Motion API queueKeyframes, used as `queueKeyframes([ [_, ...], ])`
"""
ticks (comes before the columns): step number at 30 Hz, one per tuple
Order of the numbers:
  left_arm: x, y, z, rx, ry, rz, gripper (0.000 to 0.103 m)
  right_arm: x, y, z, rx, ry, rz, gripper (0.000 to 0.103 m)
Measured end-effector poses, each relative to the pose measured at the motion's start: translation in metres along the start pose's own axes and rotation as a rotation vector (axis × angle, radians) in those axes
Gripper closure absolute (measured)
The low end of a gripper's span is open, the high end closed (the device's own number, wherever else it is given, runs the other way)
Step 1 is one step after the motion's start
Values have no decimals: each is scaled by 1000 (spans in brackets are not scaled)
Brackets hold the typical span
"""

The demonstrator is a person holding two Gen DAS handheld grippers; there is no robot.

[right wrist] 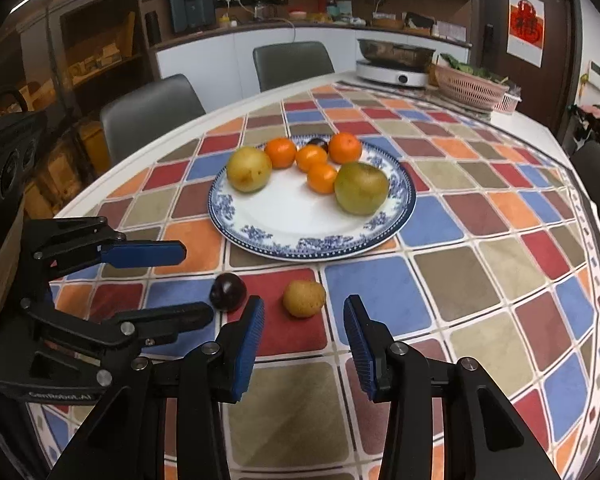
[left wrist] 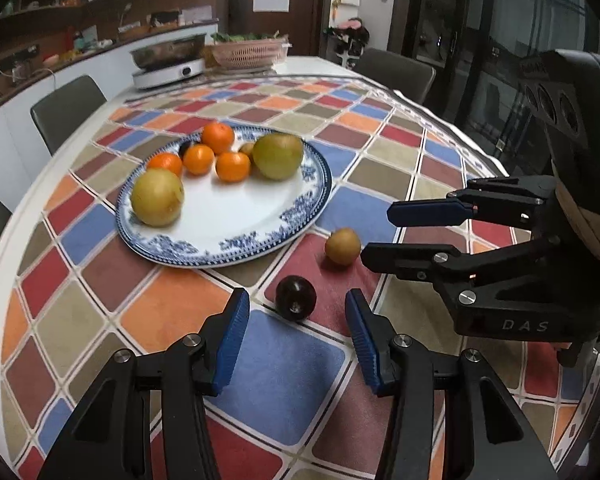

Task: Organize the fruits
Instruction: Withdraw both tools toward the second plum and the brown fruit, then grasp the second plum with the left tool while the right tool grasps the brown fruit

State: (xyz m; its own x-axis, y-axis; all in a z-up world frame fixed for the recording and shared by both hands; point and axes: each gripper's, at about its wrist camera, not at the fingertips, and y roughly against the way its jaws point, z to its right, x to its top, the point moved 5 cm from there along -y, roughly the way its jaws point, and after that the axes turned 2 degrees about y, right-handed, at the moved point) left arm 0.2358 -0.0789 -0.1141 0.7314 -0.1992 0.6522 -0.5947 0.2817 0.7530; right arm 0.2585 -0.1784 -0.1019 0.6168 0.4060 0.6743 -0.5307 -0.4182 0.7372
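A blue-and-white plate [left wrist: 236, 228] [right wrist: 300, 224] holds two yellow-green pears [left wrist: 157, 197] [right wrist: 361, 188], several oranges [left wrist: 232, 166] [right wrist: 321, 178] and a dark plum at the back. On the checked cloth in front of the plate lie a dark plum [left wrist: 295, 298] [right wrist: 228, 292] and a small brown kiwi [left wrist: 343, 246] [right wrist: 304, 298]. My left gripper [left wrist: 296, 308] is open, just short of the loose plum. My right gripper [right wrist: 304, 312] is open, just short of the kiwi. Each gripper shows in the other's view, the right [left wrist: 384, 232], the left [right wrist: 198, 280].
A hotplate with a steel pot [left wrist: 168, 64] [right wrist: 396, 64] and a pink basket of greens [left wrist: 248, 52] [right wrist: 470, 88] stand at the table's far end. Grey chairs [left wrist: 66, 108] [right wrist: 292, 62] stand around the table. The table edge runs near the right gripper.
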Motion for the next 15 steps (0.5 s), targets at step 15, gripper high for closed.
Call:
queueKeyframes([
  [15,0,-31,-4,-46,-10,-80,72,-5,-30,7,18,-24,-64,61],
])
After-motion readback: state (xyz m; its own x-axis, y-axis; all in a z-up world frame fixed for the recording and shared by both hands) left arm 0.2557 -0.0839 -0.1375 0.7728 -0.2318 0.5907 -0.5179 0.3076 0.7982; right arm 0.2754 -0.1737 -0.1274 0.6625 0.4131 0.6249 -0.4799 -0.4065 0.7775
